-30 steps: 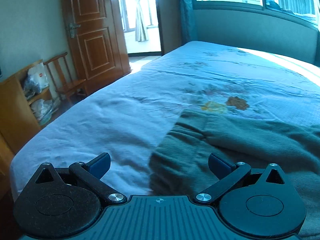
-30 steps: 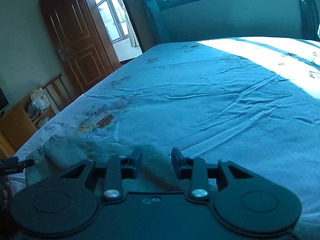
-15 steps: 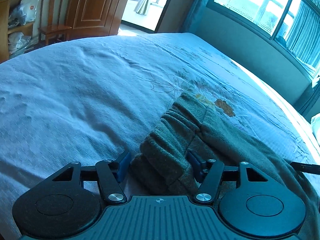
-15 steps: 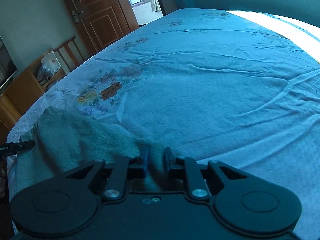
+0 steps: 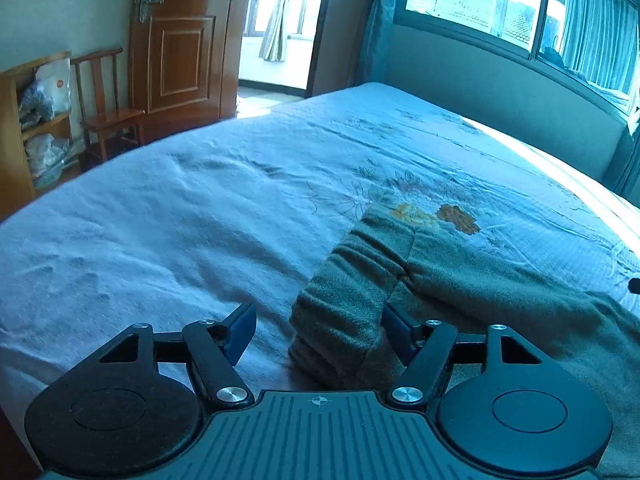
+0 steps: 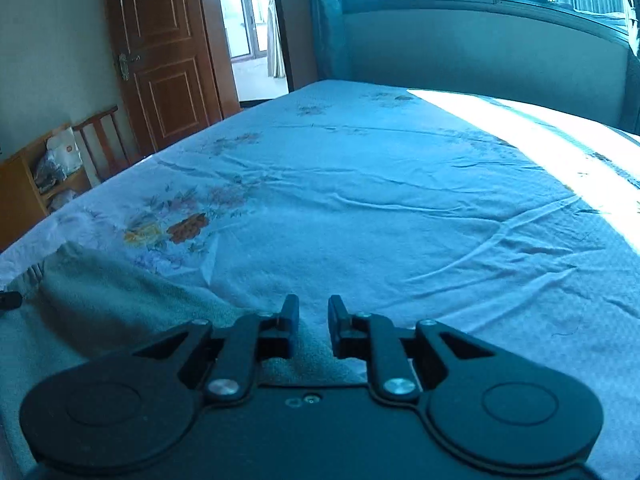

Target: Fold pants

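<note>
Dark green pants (image 5: 480,280) lie on the blue flowered bed sheet (image 5: 160,220), their gathered waistband end nearest my left gripper (image 5: 320,332). That gripper's jaws are opening. The waistband sits between them against the right pad, and the left pad (image 5: 240,332) stands clear of it. In the right wrist view the pants (image 6: 120,300) stretch off to the left. My right gripper (image 6: 313,314) is over their near edge, its jaws opening with a narrow gap. Cloth lies low between the fingers and is not pinched. The tip of each gripper shows at the edge of the other's view.
A brown wooden door (image 5: 180,40) stands open at the far left, with a wooden chair (image 5: 108,112) and a shelf of bags (image 5: 36,120) beside it. A padded wall (image 6: 480,52) under the window borders the bed's far side. Sunlight falls on the sheet's right part (image 6: 560,140).
The left jaws narrowed around the waistband, then widened, and the left pad came off the cloth. The right jaws closed on the pants' edge, then parted a little. Both views dipped and rose again.
</note>
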`<state>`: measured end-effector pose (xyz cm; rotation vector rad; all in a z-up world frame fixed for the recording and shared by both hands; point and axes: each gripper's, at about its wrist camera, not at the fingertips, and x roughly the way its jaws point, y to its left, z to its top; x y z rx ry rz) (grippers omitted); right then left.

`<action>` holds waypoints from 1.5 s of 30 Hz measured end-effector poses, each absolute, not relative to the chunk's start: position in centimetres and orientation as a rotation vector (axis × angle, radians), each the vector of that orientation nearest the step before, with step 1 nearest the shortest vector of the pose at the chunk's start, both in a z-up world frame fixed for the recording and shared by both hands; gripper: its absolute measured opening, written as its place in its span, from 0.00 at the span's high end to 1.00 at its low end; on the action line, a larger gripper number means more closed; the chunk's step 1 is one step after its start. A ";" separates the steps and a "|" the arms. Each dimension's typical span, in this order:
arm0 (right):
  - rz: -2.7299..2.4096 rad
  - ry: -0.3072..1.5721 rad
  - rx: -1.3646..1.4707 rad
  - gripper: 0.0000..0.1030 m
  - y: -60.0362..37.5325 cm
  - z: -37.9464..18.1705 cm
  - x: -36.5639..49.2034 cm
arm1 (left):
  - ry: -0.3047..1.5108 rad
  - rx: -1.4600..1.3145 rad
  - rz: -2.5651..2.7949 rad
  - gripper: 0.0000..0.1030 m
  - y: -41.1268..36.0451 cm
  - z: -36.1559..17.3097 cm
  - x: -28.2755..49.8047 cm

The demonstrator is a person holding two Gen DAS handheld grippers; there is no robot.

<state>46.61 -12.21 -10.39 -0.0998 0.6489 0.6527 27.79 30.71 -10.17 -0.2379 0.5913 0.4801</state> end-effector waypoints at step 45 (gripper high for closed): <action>-0.211 0.432 1.095 0.77 -63.0 -16.3 21.6 | 0.657 0.046 0.241 0.05 9.8 -11.6 28.3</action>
